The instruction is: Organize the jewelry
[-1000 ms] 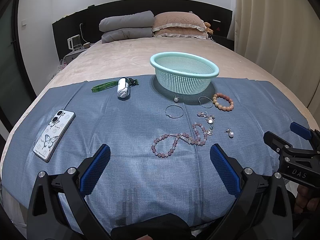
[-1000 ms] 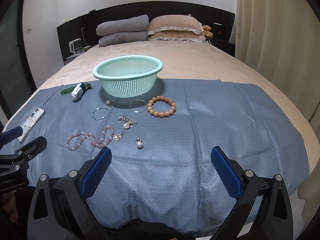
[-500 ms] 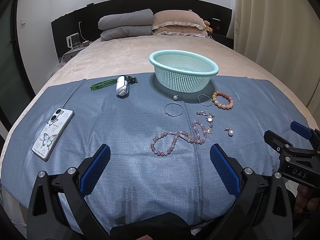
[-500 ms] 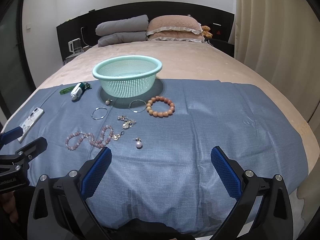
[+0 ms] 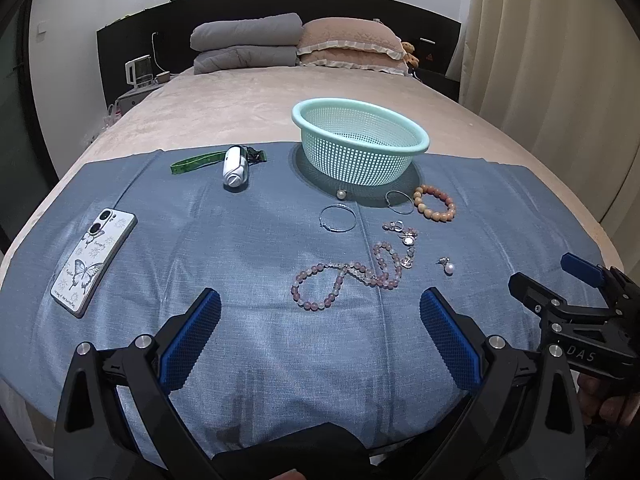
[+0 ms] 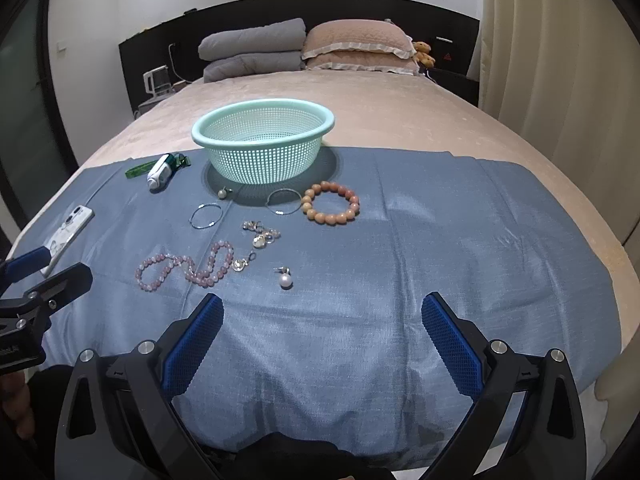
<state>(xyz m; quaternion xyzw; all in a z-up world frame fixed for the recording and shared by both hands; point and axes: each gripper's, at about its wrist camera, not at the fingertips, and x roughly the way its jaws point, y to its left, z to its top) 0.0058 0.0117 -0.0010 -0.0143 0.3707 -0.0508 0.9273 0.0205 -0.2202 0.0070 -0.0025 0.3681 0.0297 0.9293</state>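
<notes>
Jewelry lies on a blue cloth (image 5: 260,248) before an empty mint basket (image 5: 360,140) (image 6: 262,142). A pink bead necklace (image 5: 344,280) (image 6: 184,270), an orange bead bracelet (image 5: 435,208) (image 6: 331,208), two thin silver bangles (image 5: 338,218) (image 6: 284,201), a gold charm cluster (image 6: 260,234), and two pearl earrings (image 6: 285,279) (image 5: 341,194) lie loose. My left gripper (image 5: 320,330) is open and empty, near the cloth's front edge, short of the necklace. My right gripper (image 6: 322,332) is open and empty, just short of the near pearl earring.
A phone in a butterfly case (image 5: 94,258) lies at the left of the cloth. A small white device with a green strap (image 5: 236,166) lies left of the basket. Pillows and a folded grey blanket (image 5: 248,42) sit at the head of the bed. Curtains hang at the right.
Both views have shifted slightly. The jewelry and basket have not moved, and both grippers stay open.
</notes>
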